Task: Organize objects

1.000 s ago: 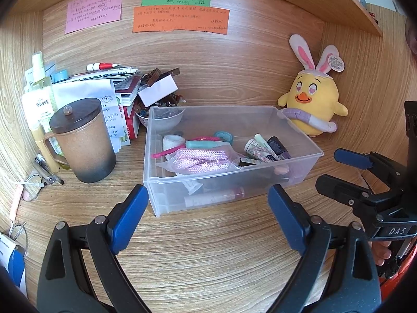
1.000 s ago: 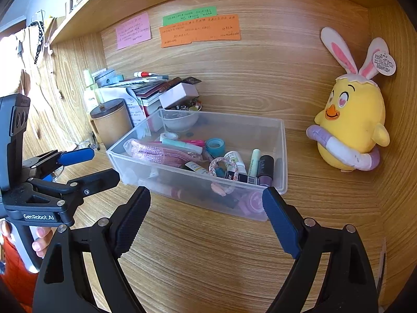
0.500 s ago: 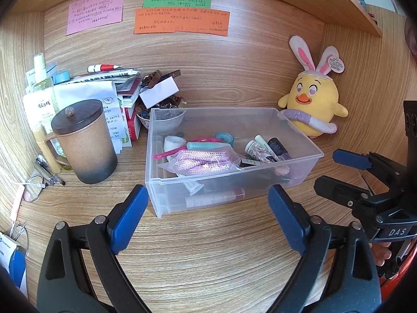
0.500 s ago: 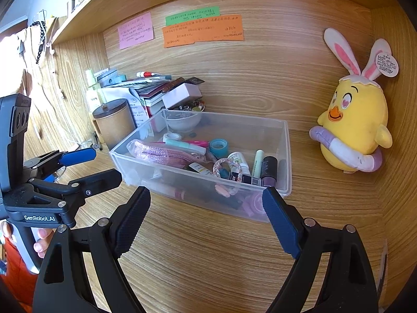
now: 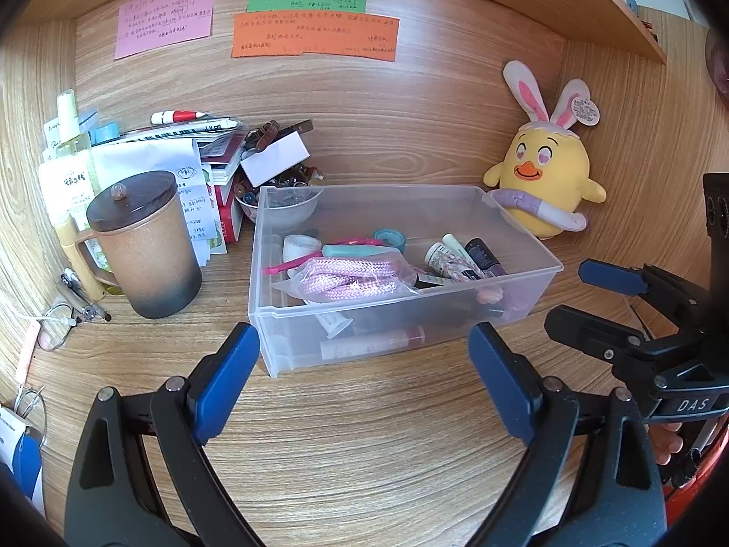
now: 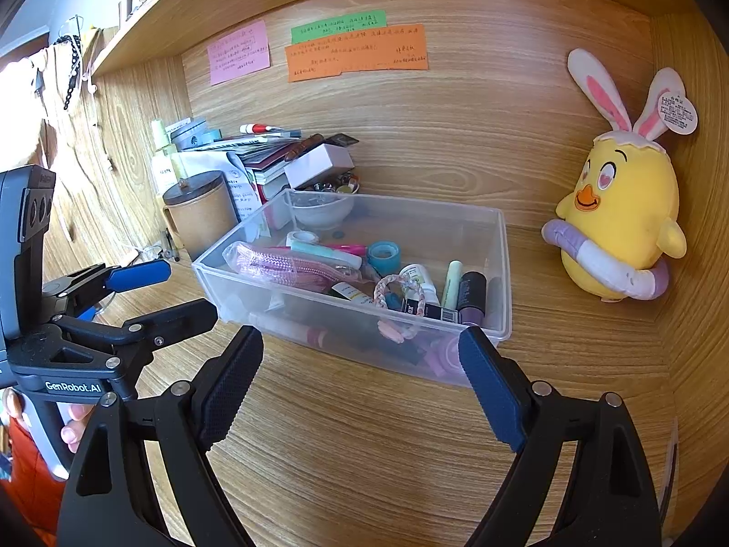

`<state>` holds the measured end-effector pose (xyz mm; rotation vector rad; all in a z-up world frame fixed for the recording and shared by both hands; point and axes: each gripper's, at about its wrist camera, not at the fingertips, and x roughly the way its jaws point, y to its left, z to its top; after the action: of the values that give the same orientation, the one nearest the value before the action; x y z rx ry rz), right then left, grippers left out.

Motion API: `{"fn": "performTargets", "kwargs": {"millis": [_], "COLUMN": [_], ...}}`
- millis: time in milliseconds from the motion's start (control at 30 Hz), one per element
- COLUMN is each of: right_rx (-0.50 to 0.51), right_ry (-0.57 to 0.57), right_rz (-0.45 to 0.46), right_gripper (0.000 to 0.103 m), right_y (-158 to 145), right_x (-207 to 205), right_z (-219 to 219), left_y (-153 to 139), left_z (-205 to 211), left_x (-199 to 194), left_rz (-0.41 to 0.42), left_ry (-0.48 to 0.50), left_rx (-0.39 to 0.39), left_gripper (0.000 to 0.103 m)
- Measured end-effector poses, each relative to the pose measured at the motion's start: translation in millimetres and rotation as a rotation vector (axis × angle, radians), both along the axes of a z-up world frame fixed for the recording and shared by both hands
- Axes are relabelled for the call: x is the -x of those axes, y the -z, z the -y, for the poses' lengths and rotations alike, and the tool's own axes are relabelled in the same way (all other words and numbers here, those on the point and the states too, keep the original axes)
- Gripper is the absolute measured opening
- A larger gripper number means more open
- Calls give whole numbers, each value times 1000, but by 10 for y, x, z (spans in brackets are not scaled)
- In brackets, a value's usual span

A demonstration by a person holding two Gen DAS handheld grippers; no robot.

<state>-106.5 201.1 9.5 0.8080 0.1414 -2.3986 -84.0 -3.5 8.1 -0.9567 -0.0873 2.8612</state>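
A clear plastic bin (image 5: 291, 355) (image 6: 499, 246) sits mid-desk. It holds a pink braided cord in a bag (image 5: 351, 280) (image 6: 278, 262), a teal tape roll (image 5: 388, 237) (image 6: 383, 253), tubes, a dark bottle (image 6: 471, 294) and a beaded bracelet (image 6: 396, 287). My left gripper (image 5: 364, 346) stands open just short of the bin's near wall, nothing between its blue pads. My right gripper (image 6: 360, 346) is open too, in front of the bin's near corner. Each gripper shows in the other's view: the right gripper (image 5: 587, 296) and the left gripper (image 6: 177, 291).
A brown lidded mug (image 5: 143, 246) stands left of the bin before a stack of papers and books (image 5: 182, 155). A small bowl (image 5: 282, 205) sits behind the bin. A yellow plush chick (image 5: 546, 187) (image 6: 624, 223) leans at the right wall. Sticky notes (image 5: 314, 32) hang on the back panel.
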Motion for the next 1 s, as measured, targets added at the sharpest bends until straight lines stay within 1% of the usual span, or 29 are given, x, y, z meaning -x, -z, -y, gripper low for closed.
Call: {"fn": "performTargets", "kwargs": {"millis": [233, 400, 700, 1000], "right_rx": [4, 9, 11, 15], "right_ry": [11, 19, 23, 37], "right_rz": [7, 8, 12, 18], "right_gripper": [86, 89, 91, 92], "right_y": [17, 22, 27, 46], "right_x": [8, 17, 28, 43], "right_z": [-9, -24, -22, -23], "left_y": [-10, -12, 15, 19], "left_z": [5, -17, -17, 29], "left_x": [-11, -23, -4, -10], "left_rz": [-13, -22, -6, 1], "left_ry": [13, 16, 41, 24], "left_rx": [-8, 1, -19, -42], "left_gripper": [94, 94, 94, 94]}}
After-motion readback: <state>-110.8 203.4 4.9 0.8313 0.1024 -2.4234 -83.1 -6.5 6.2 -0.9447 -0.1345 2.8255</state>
